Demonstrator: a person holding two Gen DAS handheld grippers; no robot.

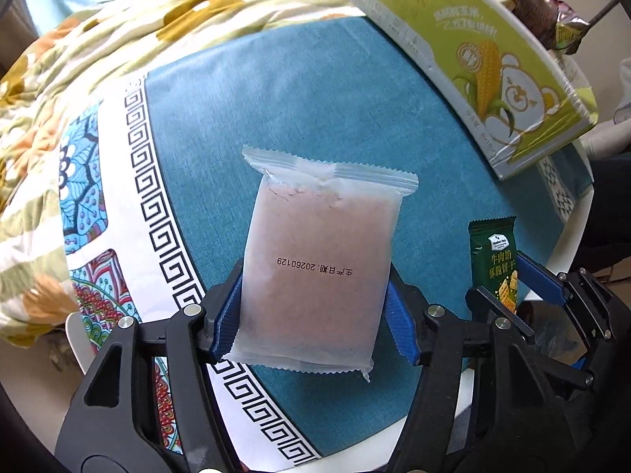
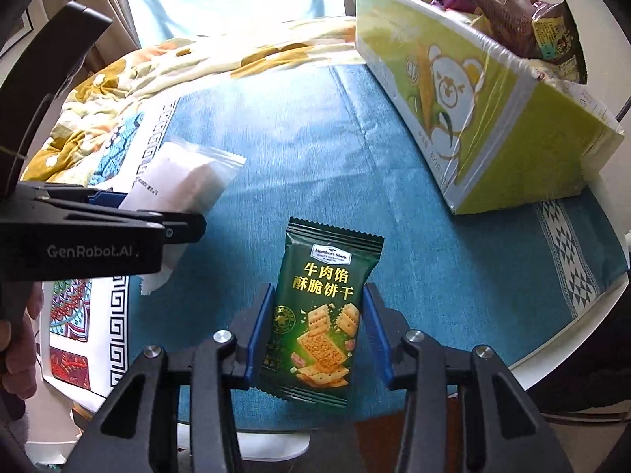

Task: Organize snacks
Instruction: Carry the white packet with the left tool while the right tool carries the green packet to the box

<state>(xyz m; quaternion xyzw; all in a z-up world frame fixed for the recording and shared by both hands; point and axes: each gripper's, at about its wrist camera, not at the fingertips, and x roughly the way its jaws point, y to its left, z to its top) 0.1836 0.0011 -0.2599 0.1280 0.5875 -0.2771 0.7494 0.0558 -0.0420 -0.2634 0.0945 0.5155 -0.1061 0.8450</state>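
My left gripper is shut on the lower half of a frosted white packet with pinkish filling and a printed date; the packet hangs above the blue cloth. In the right wrist view that packet and the left gripper show at the left. My right gripper is shut on a dark green cracker packet, its blue pads pressing both long edges. The left wrist view catches the green packet at the right, between the right gripper's fingers.
An open green-and-yellow corn box stands at the back right with a brown snack bag in it. A blue patterned cloth covers the round white table. A floral quilt lies to the left. A hand grips the left handle.
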